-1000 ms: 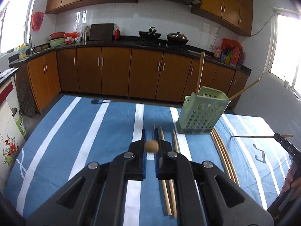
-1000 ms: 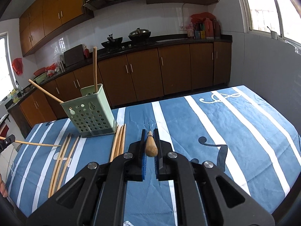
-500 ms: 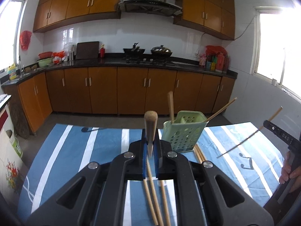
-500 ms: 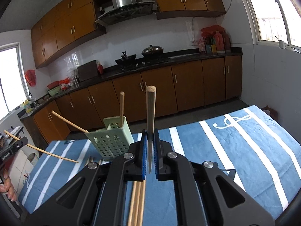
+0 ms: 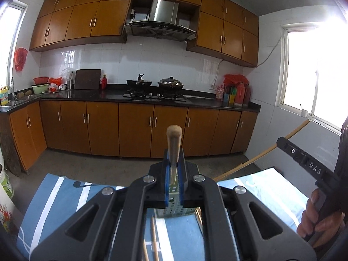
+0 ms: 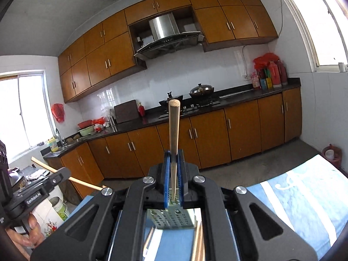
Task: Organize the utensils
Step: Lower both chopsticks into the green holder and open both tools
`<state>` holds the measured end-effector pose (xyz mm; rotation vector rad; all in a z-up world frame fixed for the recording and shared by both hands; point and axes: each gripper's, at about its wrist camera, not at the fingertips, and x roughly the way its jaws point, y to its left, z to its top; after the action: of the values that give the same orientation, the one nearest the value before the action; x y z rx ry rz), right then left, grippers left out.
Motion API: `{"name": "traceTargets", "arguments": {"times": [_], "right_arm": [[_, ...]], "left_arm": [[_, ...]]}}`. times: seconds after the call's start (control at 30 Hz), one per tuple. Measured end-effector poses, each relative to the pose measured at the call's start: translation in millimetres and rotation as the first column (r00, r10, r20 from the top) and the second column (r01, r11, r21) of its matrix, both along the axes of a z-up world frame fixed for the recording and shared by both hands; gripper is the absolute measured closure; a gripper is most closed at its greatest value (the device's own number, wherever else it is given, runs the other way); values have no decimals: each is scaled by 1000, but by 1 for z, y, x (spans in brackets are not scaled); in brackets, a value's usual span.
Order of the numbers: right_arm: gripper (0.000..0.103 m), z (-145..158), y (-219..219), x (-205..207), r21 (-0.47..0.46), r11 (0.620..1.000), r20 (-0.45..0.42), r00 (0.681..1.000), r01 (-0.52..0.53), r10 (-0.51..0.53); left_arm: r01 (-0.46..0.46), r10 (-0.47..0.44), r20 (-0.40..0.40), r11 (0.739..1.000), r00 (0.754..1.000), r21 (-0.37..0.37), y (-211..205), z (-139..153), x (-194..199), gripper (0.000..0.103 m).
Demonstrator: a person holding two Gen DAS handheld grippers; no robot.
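**Two chopsticks aloft, holder almost hidden below**

Left gripper (image 5: 174,174) pinched tight on a wooden chopstick (image 5: 174,143), thick end up, thin tip down between the blue pads. Right gripper (image 6: 173,176) likewise clamped on a second chopstick (image 6: 174,130), held near the thin tip, most of the length standing above the jaws. Both raised over the blue striped tablecloth (image 5: 65,195), aimed close to level toward the kitchen cabinets (image 5: 134,128).

Green perforated utensil holder (image 5: 174,208) on the table directly beneath and ahead, mostly masked by each gripper's body; only a strip of its holed wall (image 6: 171,218) visible between the arms. More chopsticks (image 5: 153,235) lying loose on the cloth beside it, some (image 6: 199,239) on the other side too.

Likely trouble from here:

- Holder opening out of sight, so easy to bring a tip down on the rim or outside the wall rather than in.
- Grip near the thin end with the heavy end high: prone to pivoting in the pads on any tilt, swinging off line.
- Both sticks heading for the same small holder, with the other gripper (image 5: 304,158) close at the side: risk of the two crossing or knocking.
- A hard push on the rim likely to tip the light plastic holder.
- Release too high: bounce out onto the cloth.
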<state>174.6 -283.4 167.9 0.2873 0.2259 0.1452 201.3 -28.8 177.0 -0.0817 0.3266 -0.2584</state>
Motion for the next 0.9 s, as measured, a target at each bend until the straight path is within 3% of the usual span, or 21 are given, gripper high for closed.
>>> {"name": "traceTargets", "arguments": {"times": [0.47,0.73,0.9], "right_arm": [[96,-36,16,57,-13,1000,-142,990,-19,17],[95,-49,20,69,-15,1000,-195,981,-23,20],[94,-45,14,63,2,1000,-191,981,-15,15]], "left_arm": [[3,1,-128,999,992,32,-15,-47,78,96],[-5,7,-172,1000,985,15,-11,-61,92,95],[-22,22,-157,1000,987,1,-6,-54,83,86]]}}
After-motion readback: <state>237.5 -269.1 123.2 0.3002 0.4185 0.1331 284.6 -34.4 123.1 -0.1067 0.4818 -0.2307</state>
